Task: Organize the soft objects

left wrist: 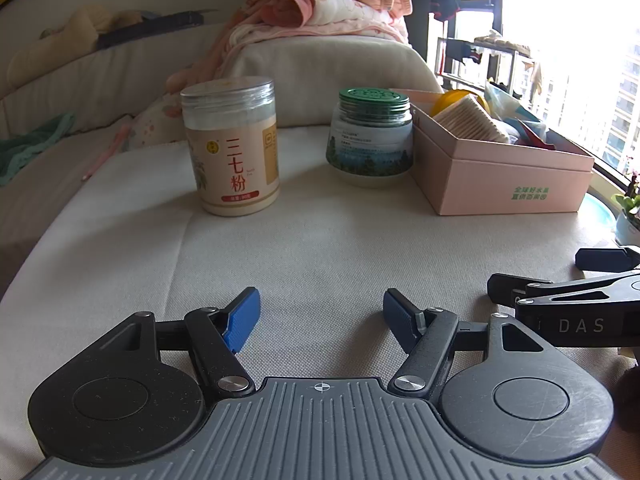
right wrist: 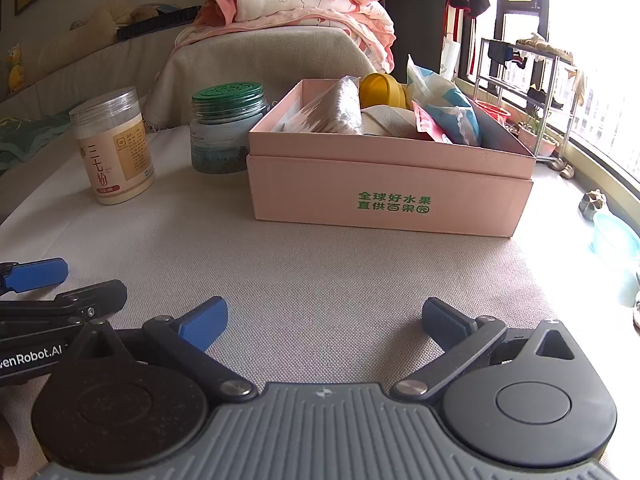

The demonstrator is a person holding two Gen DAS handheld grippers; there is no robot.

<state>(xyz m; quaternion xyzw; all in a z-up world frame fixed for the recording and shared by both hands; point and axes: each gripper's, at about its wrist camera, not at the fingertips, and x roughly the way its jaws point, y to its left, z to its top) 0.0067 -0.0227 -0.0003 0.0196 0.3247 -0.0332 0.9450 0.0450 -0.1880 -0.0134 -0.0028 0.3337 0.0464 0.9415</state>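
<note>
On beige cushioned surface [left wrist: 320,240], far left: teal cloth [left wrist: 28,144] crumpled, well apart from rest. Cream powder jar [left wrist: 234,148] upright, clear lid on. Beside it, green-lidded jar [left wrist: 372,136] upright, just beside pink box [right wrist: 392,192]. Box open, packed: cotton-swab pack [right wrist: 340,114], yellow item [right wrist: 380,90], blue-white packet [right wrist: 448,108]. Behind jars, folded pink bedding [left wrist: 320,12] stacked on cushion. Near edge: left claw [left wrist: 320,320] spread wide, empty; right claw [right wrist: 324,324] alongside, likewise wide open, holding nothing.
</note>
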